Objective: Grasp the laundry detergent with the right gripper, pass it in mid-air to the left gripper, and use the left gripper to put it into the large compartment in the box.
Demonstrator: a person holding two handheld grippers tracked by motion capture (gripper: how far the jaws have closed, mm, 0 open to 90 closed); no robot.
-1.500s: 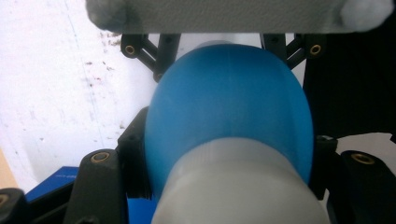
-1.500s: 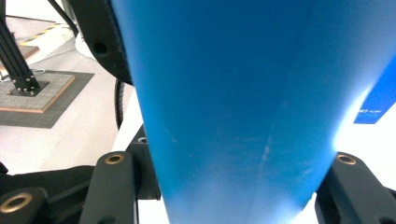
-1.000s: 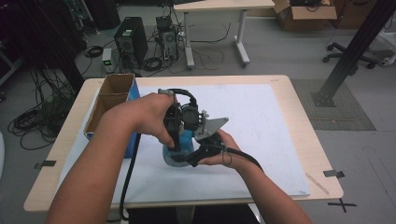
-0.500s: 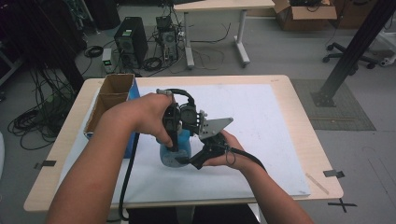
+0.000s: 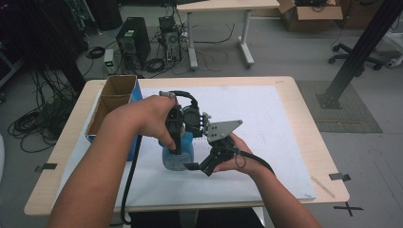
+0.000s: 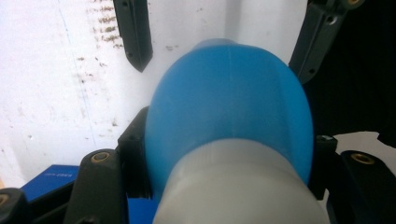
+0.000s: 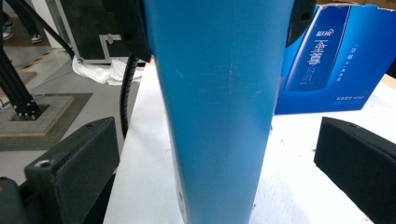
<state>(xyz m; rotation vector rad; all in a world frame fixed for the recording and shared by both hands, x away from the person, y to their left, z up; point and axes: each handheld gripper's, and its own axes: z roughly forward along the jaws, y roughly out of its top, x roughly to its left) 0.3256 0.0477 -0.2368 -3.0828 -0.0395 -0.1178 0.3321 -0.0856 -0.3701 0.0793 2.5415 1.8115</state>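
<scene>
Our right gripper (image 5: 196, 167) has just been opening its jaws, and in the right gripper view they now stand wide on each side of the blue bottle (image 7: 219, 107), with the bottle between them but not pressed. Our left gripper (image 5: 177, 142) is closed on the bottle from above and holds it upright on the white mat (image 5: 266, 118), near the blue cardboard box (image 5: 114, 102). We judge that the bottle has passed to the left gripper alone, so the right one is free to move away.
</scene>
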